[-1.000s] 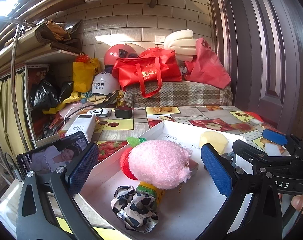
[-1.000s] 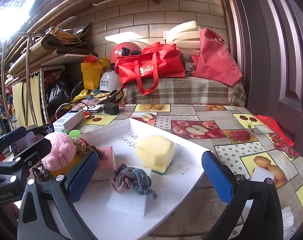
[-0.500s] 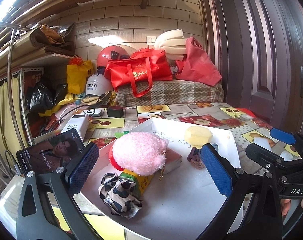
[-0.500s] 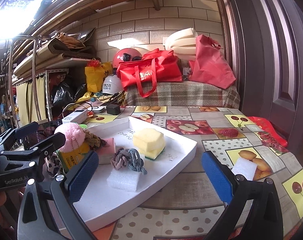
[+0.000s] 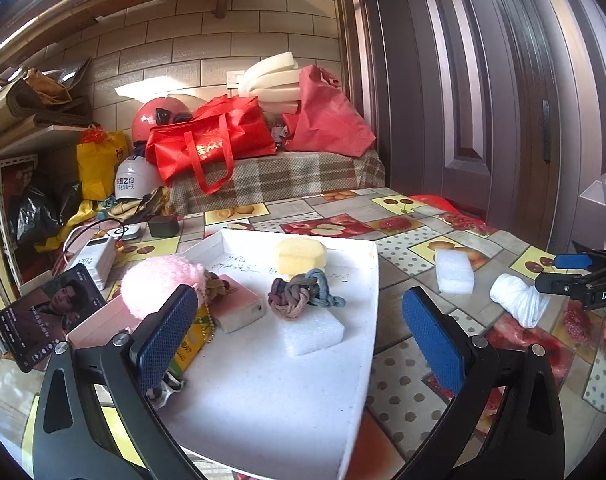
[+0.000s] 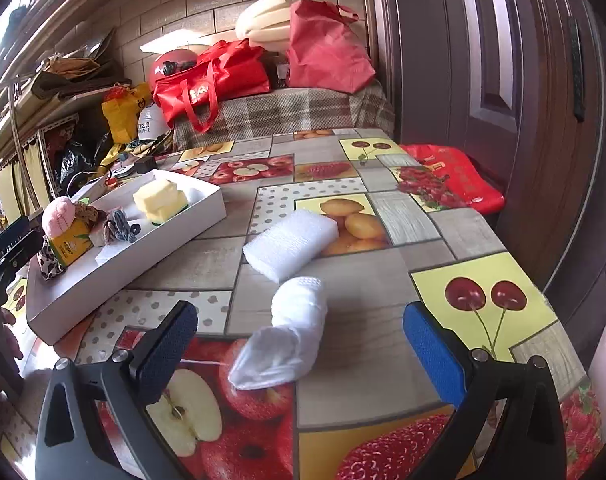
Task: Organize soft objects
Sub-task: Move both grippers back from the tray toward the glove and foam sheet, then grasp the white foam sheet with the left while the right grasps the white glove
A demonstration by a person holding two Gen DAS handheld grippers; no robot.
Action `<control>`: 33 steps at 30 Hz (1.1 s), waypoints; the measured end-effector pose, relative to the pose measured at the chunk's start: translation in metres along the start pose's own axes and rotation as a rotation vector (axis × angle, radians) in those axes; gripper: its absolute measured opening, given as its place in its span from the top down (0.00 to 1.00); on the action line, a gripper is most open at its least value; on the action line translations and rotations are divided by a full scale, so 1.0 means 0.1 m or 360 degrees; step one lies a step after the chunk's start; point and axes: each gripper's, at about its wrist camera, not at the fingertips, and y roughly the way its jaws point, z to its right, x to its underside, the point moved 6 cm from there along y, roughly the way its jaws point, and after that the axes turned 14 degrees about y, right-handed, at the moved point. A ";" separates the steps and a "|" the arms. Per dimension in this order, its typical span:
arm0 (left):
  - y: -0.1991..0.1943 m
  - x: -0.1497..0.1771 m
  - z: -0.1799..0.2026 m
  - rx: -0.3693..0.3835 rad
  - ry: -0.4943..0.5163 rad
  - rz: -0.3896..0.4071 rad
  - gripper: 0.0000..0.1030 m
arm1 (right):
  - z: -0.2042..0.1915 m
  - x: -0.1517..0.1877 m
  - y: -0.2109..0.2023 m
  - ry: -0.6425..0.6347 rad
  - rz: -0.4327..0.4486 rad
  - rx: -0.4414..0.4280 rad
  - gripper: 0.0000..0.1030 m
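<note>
A white tray [image 5: 287, 396] holds a yellow sponge [image 5: 300, 255], a knotted fabric tie [image 5: 301, 293], a white foam block [image 5: 313, 334], a pink box [image 5: 239, 308] and a pink pompom [image 5: 161, 286]. My left gripper [image 5: 299, 340] is open and empty above the tray's near part. A rolled white sock [image 6: 289, 340] lies on the tablecloth just ahead of my open, empty right gripper [image 6: 299, 352], with a white foam pad [image 6: 291, 242] behind it. Both also show right of the tray in the left wrist view: sock [image 5: 519, 304], pad [image 5: 454, 270].
A phone [image 5: 49, 314] and a power bank [image 5: 93, 258] lie left of the tray. Red bags [image 5: 211, 146] and helmets are piled on a plaid-covered bench at the back. A dark door [image 6: 543, 100] stands on the right. A red packet [image 6: 451, 176] lies at the table's right edge.
Both grippers pulled back and turned right. The left view now takes in the tray's right half and the table beyond. The right gripper swung off the tray to face the sock.
</note>
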 end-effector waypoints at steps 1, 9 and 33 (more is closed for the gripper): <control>0.01 -0.02 0.08 0.0032 0.0005 -0.0002 0.00 | 0.02 0.01 -0.01 -0.0010 -0.0022 -0.0018 0.00; 0.24 -0.18 0.61 0.0209 0.0092 -0.0079 0.00 | -0.30 0.16 0.41 -0.0375 -0.0218 0.0126 0.34; 2.05 -0.41 1.91 0.0484 0.0467 -0.0728 0.01 | 0.84 -0.13 0.30 0.0259 -0.0266 -0.0030 0.65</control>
